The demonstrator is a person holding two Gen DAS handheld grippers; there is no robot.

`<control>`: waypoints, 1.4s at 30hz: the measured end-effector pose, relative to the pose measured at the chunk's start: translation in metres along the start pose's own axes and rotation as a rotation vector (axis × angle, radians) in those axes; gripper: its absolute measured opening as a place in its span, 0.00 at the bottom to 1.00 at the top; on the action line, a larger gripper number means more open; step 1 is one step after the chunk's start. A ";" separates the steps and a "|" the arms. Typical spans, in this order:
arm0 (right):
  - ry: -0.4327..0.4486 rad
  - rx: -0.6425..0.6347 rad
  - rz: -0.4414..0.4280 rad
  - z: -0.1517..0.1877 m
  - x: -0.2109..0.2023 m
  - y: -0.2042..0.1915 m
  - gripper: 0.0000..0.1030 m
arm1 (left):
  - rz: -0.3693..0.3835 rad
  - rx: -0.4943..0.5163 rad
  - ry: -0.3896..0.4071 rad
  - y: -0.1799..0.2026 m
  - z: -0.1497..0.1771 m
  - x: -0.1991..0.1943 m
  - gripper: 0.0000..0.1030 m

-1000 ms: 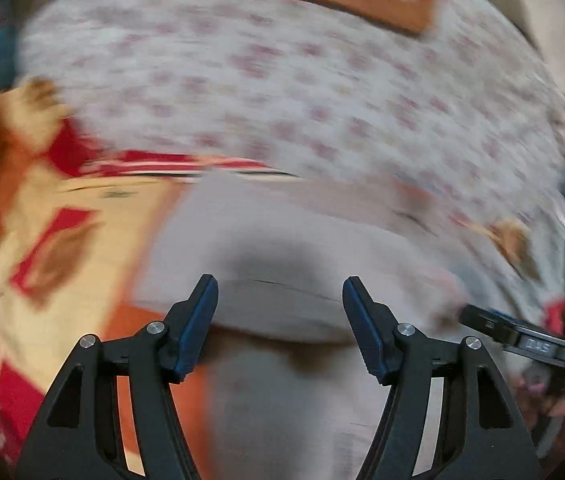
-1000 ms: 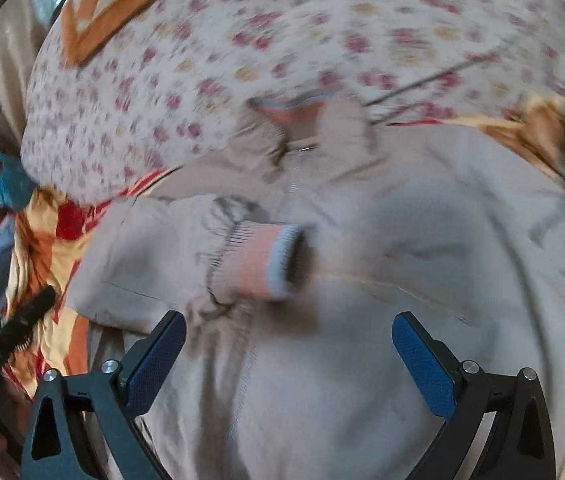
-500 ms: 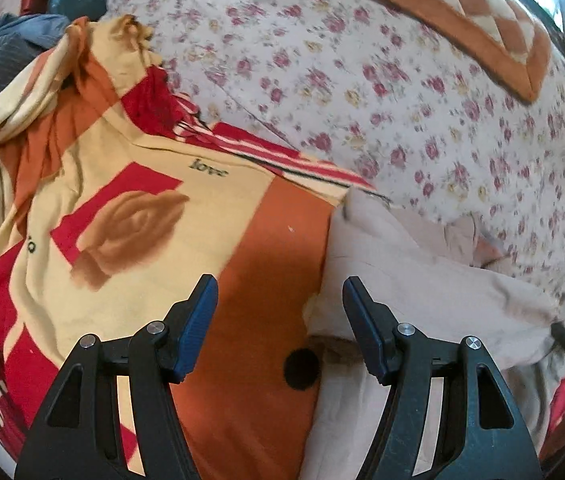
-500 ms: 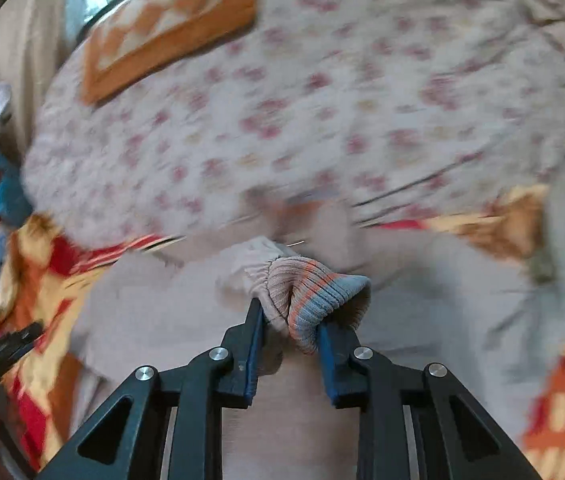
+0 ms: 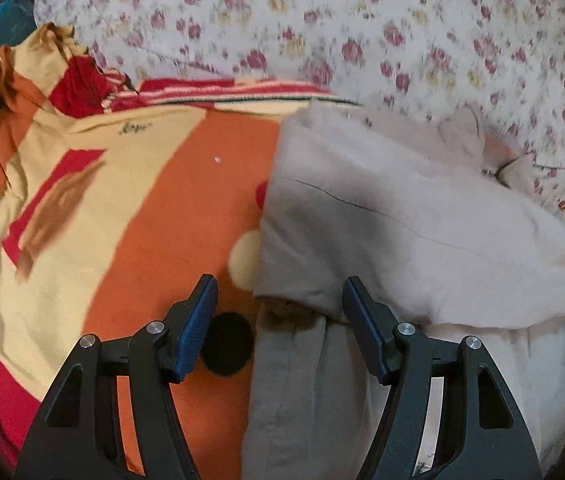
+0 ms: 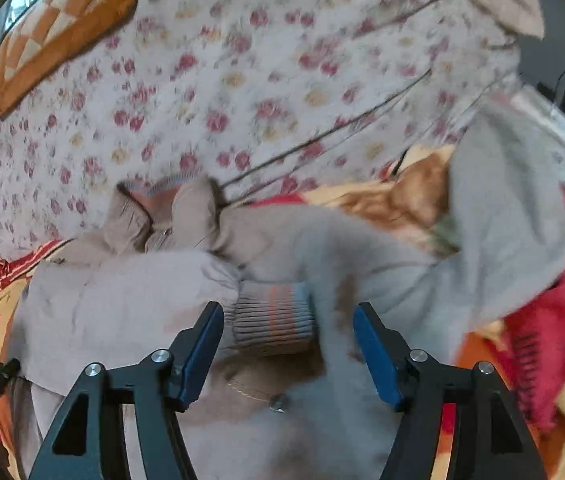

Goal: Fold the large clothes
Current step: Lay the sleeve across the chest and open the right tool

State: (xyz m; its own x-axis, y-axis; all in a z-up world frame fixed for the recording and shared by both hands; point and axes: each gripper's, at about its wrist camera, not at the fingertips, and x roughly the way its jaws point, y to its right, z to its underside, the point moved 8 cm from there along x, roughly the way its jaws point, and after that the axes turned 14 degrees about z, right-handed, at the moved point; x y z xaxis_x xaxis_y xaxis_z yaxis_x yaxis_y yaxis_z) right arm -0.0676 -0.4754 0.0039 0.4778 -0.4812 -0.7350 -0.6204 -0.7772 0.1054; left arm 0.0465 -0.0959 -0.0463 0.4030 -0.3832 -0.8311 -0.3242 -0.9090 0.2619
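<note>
Jacket [image 5: 402,216] ahead of the left gripper [image 5: 278,320]: matt beige woven cloth, smooth, with a ribbed knit cuff [image 6: 272,320] lying between the right gripper [image 6: 288,344] fingers. Blanket [image 5: 130,216] under and left of it is soft matt fleece-like cloth, printed orange, cream and red; floral sheet [image 6: 242,80] beyond is thin matt cotton-like cloth. Gripper frames are matt black plastic with shiny metal screws, finger pads [image 5: 198,320] blue ribbed rubbery-looking.
</note>
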 end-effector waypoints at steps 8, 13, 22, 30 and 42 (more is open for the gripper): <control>-0.091 -0.229 0.033 0.029 0.060 -0.059 0.45 | 0.000 0.019 0.018 0.007 0.000 0.004 0.63; -0.098 -0.198 0.010 0.029 0.049 -0.050 0.45 | 0.044 -0.003 0.060 0.010 -0.007 -0.009 0.63; -0.135 -0.282 -0.005 0.053 0.039 -0.062 0.52 | 0.016 0.047 0.106 0.028 -0.010 -0.023 0.63; -0.070 -0.210 -0.113 0.054 -0.027 -0.039 0.74 | 0.017 0.126 0.137 0.051 -0.007 -0.035 0.63; -0.085 -0.126 -0.184 0.079 -0.012 -0.018 0.76 | 0.027 0.182 0.116 0.073 0.004 -0.022 0.63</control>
State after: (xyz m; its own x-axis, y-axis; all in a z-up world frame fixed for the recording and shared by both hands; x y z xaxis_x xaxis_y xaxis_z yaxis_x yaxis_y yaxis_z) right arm -0.1110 -0.4236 -0.0417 0.5183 -0.2955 -0.8025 -0.4431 -0.8954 0.0435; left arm 0.0105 -0.1534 -0.0104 0.4849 -0.4326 -0.7601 -0.4812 -0.8577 0.1812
